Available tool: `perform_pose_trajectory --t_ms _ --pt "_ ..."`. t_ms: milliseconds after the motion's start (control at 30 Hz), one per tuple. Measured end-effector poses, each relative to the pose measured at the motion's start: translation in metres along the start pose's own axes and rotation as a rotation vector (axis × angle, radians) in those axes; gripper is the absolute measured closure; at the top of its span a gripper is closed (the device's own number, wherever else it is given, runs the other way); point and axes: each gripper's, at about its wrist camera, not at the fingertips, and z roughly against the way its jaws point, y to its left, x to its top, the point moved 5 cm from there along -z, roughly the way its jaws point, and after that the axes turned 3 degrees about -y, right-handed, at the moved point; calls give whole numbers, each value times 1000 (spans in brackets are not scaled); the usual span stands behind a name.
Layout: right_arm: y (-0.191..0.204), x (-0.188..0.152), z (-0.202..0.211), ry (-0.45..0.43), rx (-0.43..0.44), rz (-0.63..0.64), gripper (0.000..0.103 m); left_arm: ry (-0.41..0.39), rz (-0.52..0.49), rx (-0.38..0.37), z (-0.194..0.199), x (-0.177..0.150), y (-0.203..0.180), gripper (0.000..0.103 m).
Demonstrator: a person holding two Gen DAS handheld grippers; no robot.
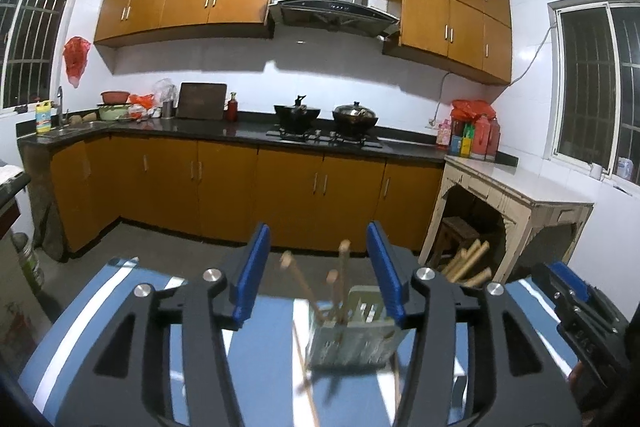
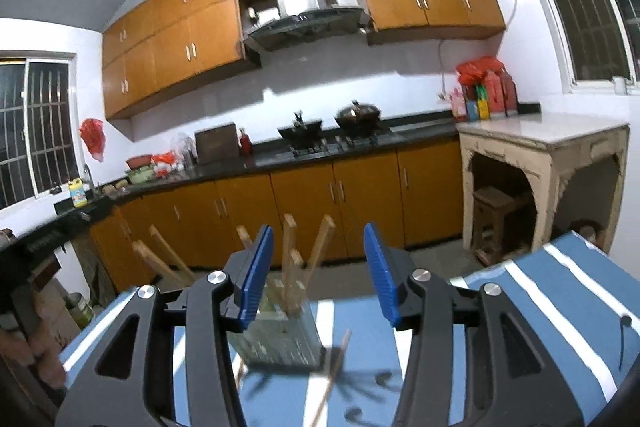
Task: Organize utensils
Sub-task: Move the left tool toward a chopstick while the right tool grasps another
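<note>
Hovering over the blue striped counter, both tools empty, jaws apart. The left tool faces the green utensil holder dead ahead, between its fingers in view. The right tool sees the same holder ahead, slightly left. Wooden chopsticks stand in the holder, leaning and fanned out. Loose chopsticks lie on the counter just beside the holder base, long axis running roughly toward the camera; one loose stick shows in the left view too. The right tool looks nearer to the loose stick on its side. No readable labels nearby; the yellow bottle has print too small to read.
</note>
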Motion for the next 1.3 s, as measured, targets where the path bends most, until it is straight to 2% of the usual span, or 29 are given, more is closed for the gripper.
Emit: perform_pose_trajectory --t_ms 233,400,567,833,933,1033,1167,1200,1300 --pt "-31 -69 -4 162 -74 -64 55 53 -39 55 26 -54 23 48" --pt "-30 -114 -16 279 -94 -59 55 161 -53 109 6 -105 40 48" --pt "-15 -151 -33 408 -64 -59 55 255 -53 118 -15 -144 50 48" --pt "17 -209 -54 591 -52 -4 55 338 -51 120 -30 -176 52 48" --pt "22 -220 -56 621 -60 23 57 354 -45 118 -34 -180 54 48" --pt "25 -218 -57 612 -63 37 60 363 -44 118 -36 -182 54 48" --pt "29 -220 -58 628 -74 66 69 377 -40 113 -38 -185 53 48" --pt "29 -219 -58 629 -76 69 78 380 -40 112 -38 -186 52 48" --pt "21 -218 -59 631 -91 59 94 395 -41 105 -40 -191 50 48"
